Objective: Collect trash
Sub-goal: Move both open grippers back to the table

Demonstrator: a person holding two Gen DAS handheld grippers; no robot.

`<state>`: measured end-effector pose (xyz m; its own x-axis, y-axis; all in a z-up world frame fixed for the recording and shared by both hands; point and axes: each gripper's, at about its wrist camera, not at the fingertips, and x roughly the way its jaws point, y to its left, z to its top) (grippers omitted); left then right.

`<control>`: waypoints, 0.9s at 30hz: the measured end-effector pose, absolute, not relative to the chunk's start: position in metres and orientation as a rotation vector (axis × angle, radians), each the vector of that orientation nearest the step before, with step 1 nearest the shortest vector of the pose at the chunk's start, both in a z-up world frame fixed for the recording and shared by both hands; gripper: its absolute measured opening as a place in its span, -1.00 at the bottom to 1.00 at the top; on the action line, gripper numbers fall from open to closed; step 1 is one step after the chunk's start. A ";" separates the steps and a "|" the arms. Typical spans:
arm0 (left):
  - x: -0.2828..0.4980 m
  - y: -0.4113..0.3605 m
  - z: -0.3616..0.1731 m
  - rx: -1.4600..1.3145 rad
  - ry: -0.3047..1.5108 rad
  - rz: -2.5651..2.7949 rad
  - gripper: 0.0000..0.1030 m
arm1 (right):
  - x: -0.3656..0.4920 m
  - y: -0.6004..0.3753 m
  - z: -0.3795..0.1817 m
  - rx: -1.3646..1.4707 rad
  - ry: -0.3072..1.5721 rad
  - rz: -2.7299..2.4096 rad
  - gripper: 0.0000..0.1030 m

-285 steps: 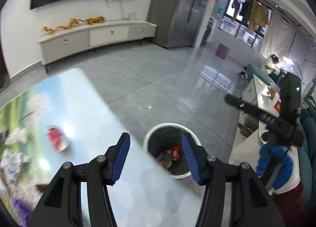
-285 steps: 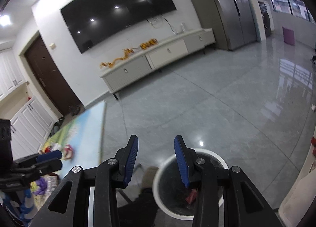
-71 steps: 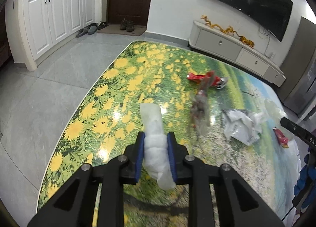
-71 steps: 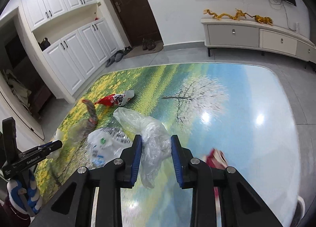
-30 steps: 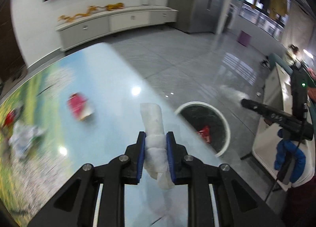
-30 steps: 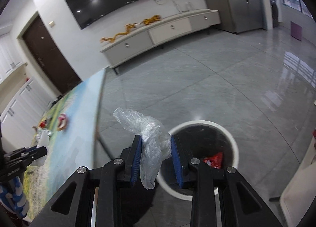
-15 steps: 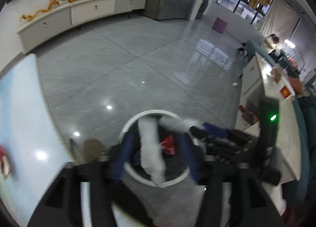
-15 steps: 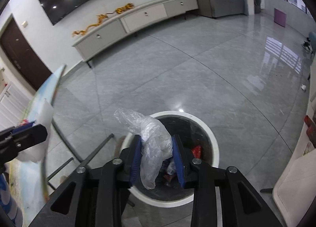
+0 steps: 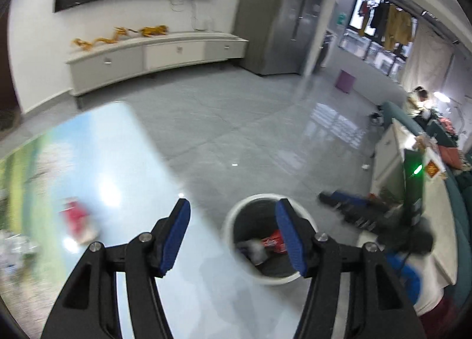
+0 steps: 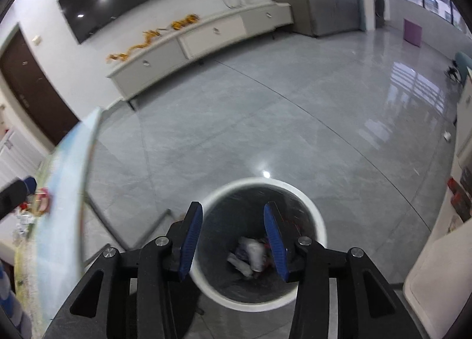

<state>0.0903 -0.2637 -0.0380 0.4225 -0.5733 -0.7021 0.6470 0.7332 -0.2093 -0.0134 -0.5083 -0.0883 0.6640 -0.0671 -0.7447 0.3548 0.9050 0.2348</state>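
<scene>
My left gripper [image 9: 233, 234] is open and empty, over the table's end beside the white trash bin [image 9: 270, 280]. Inside the bin lie a red wrapper [image 9: 273, 243] and a pale wad [image 9: 253, 250]. My right gripper [image 10: 233, 240] hangs directly over the bin [image 10: 259, 181]; its jaws are opening and nothing is between them. Crumpled white and clear plastic [image 10: 250, 253] lies at the bin's bottom. A red wrapper [image 9: 75, 215] remains on the landscape-print table [image 9: 124, 168]. The right gripper also shows blurred past the bin [image 9: 339, 202].
Grey tiled floor surrounds the bin. A long white cabinet [image 9: 153, 53] stands under the wall screen. A white counter [image 9: 392, 156] and a teal sofa are on the right. More litter [image 9: 17, 246] sits blurred at the table's left. Metal table legs [image 10: 124, 238] run beside the bin.
Both grippers have let go: the white wad and the clear plastic bag have dropped into the bin. The left gripper has swung back toward the table; the right stays over the bin.
</scene>
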 end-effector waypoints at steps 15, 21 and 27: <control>0.093 0.010 -0.036 0.007 0.770 -0.334 0.14 | 0.053 -0.337 -0.006 0.220 0.708 0.064 -0.08; 0.096 0.076 -0.036 -0.084 0.764 -0.212 0.14 | 0.082 -0.284 -0.007 0.172 0.722 0.138 -0.03; 0.103 0.107 -0.042 -0.127 0.789 -0.147 0.14 | 0.097 -0.264 -0.024 0.164 0.754 0.180 -0.02</control>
<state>0.1025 0.1071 -0.0416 0.6952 -0.1787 -0.6962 0.0842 0.9822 -0.1680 0.0972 -0.2640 -0.0245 0.7149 0.2201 -0.6636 -0.1030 0.9720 0.2114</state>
